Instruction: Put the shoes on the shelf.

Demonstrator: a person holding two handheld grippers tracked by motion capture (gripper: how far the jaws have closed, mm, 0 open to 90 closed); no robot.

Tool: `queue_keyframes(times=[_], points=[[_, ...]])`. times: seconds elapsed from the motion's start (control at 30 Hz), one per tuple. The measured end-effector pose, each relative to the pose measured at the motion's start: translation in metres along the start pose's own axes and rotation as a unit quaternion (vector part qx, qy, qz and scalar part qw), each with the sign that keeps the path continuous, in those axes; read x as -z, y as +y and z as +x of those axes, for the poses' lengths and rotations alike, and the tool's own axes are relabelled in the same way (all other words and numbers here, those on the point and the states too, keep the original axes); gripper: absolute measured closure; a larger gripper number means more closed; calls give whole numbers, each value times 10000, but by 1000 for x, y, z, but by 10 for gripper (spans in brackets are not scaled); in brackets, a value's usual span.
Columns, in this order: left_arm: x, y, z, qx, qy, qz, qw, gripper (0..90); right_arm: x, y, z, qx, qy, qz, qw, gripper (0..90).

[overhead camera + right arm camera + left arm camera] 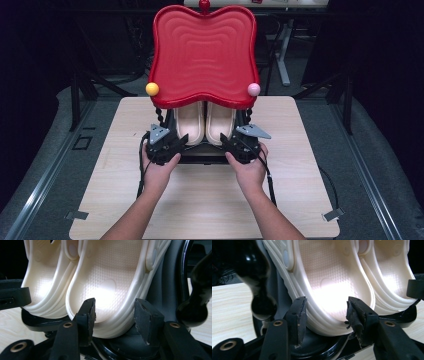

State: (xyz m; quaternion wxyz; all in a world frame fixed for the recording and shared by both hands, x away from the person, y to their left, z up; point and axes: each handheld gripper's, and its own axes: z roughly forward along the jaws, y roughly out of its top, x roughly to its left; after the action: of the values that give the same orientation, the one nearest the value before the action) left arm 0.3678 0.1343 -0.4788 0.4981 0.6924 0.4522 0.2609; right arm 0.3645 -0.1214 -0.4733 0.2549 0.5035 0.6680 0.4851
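A pair of cream clogs stands heels toward me on a black rack base [202, 158] under a red wavy top [202, 55]. My left gripper [179, 146] is at the heel of the left clog [189, 122]. In the left gripper view, that gripper [327, 315] is open, with the clog's heel [329, 277] between the jaws. My right gripper [228, 145] is at the right clog [220, 122]. The right gripper view shows that gripper [115, 315] open too, its pads flanking the clog's heel [110, 272].
The rack stands at the middle of a light wooden table [200, 200]. A yellow ball [152, 89] and a pink ball [254, 89] tip the red top's front corners. Black beaded posts [259, 290] rise beside the clogs. Dark floor surrounds the table.
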Motion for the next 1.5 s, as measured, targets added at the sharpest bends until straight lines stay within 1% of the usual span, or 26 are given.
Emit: queue_keyframes(times=[0.07,0.2,0.23,0.27,0.3,0.4,0.43,0.5,0.6,0.67,0.8,0.9,1.0,1.07,1.2,1.27,1.5], points=[[-2,0,0,-111,76,-25,9999,500,-1,0,0,62,-47,-26,10000,529],[-6,-1,0,-190,174,-96,9996,521,-2,0,-2,111,-20,-32,9999,546],[-6,-1,0,-205,171,-107,9996,528,-2,0,-2,168,-64,-69,9998,548],[-7,0,-1,-227,183,-113,9995,538,-3,0,-3,201,-68,-46,9998,549],[-8,1,-1,-283,196,-75,9994,541,-3,0,-3,221,-55,-47,9997,550],[-8,5,-2,-337,258,75,9991,565,-4,2,-3,271,-35,4,9996,550],[-8,7,-1,-350,243,114,9990,568,-4,2,-4,273,-18,15,9996,550],[-8,7,-1,-326,240,138,9991,571,-4,3,-5,278,6,22,9996,551],[-8,8,-3,-216,240,131,9994,577,-6,4,-5,333,-30,21,9994,552],[-8,8,-3,-191,231,126,9995,578,-7,4,-5,343,-65,9,9994,559],[-8,8,1,-88,132,114,9998,586,-7,4,-6,468,-19,18,9989,558],[-8,7,0,-148,162,106,9997,584,-7,5,-7,476,3,58,9989,558],[-7,7,1,-165,134,116,9997,582,-7,5,-6,487,-11,71,9988,558],[-7,6,1,-144,120,78,9998,581,-7,5,-6,480,-8,70,9988,558],[-6,6,2,-155,77,82,9998,572,-6,5,-6,455,-24,65,9989,558],[-6,6,3,-122,53,79,9999,570,-6,5,-6,453,-22,61,9990,557],[-7,6,3,-112,4,67,9999,557,-7,4,-5,409,-44,33,9991,557]])
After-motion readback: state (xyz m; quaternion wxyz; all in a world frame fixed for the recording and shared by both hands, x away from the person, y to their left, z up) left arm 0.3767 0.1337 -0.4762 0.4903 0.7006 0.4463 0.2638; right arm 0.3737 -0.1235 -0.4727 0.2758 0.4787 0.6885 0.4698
